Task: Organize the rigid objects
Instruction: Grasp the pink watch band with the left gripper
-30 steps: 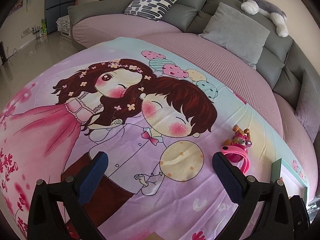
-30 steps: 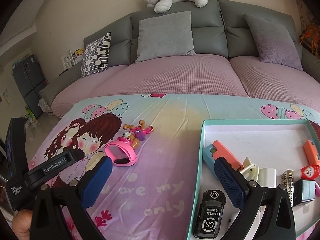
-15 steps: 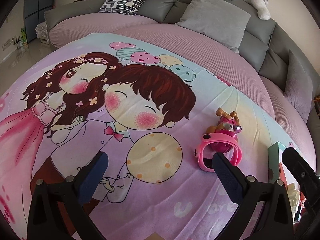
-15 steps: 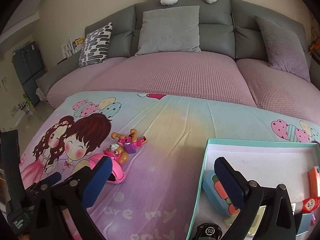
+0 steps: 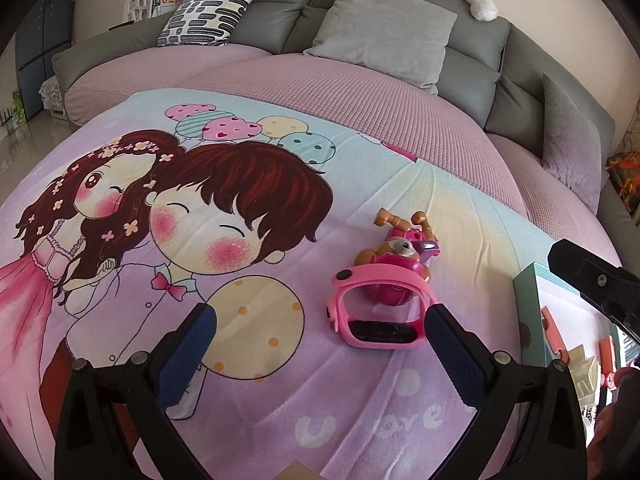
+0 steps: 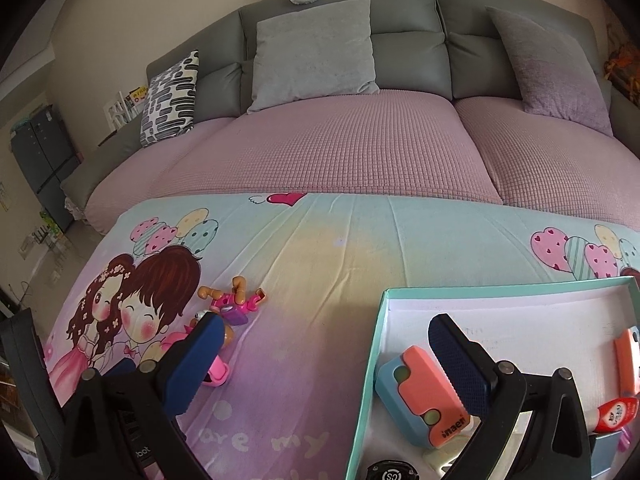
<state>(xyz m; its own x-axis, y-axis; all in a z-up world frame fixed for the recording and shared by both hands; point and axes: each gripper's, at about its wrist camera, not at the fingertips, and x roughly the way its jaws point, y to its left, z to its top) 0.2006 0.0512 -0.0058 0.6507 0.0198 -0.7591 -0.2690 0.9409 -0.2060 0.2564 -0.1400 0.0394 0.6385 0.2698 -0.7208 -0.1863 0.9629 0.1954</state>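
L gripper [image 5: 320, 344]: my jaws wide, nothing held, pink watch [image 5: 380, 308] just ahead
R gripper [image 6: 324, 356]: wide too, empty, over teal box [image 6: 372, 360] edge
Pup toy [image 5: 400, 248]: touching watch

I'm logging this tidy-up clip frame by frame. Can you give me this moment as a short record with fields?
surface: cartoon-print cloth
loose items: pink watch, touching toy pup figure behind it
container: teal box, holding orange-blue case and other small items
left gripper: open, empty, near watch
right gripper: open, empty, over the box's left edge
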